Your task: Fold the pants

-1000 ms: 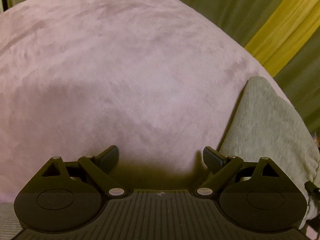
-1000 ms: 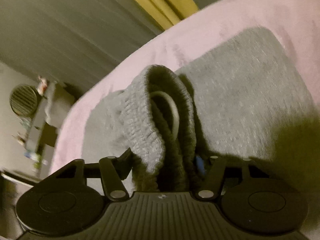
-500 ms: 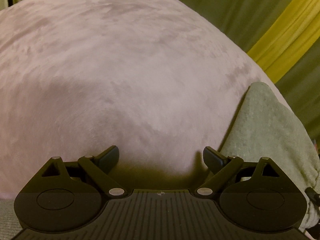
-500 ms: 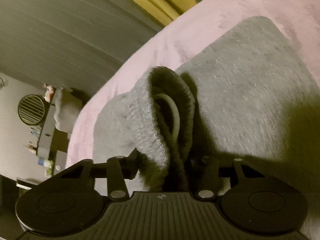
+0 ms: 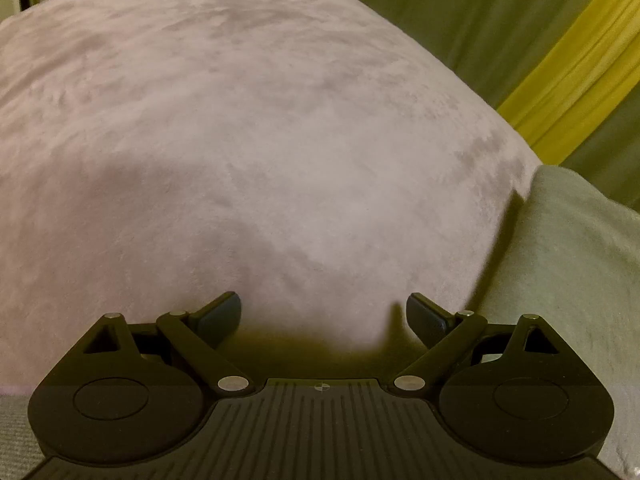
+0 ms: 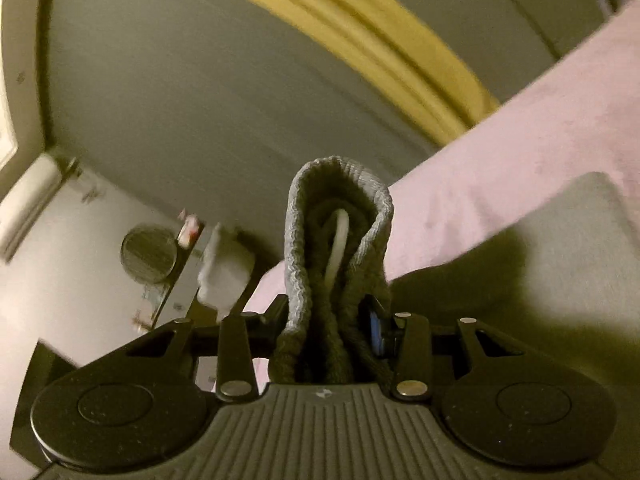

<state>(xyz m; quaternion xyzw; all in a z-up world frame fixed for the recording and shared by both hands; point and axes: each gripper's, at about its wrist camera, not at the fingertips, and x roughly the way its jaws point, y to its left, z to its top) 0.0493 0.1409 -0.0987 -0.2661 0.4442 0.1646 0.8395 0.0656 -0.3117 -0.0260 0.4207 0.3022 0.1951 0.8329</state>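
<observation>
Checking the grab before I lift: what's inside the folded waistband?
A pale drawstring loops inside the grey waistband pinched by the right claw; lower down, fabric hides it.

The left claw (image 5: 323, 316) points steeply downward, its two black fingers (image 5: 222, 312) spread wide apart with nothing between them; the pads touch nothing. The linkage arms behind them splay outward to both sides of the ribbed body. The right claw (image 6: 328, 316) points only slightly below level and sits tilted, its left side lower in the right wrist view. Its jaws have just been closing and now pinch a bunched fold of the grey pants (image 6: 336, 248), which stands up between the fingers; the pads press on the cloth from both sides.
</observation>
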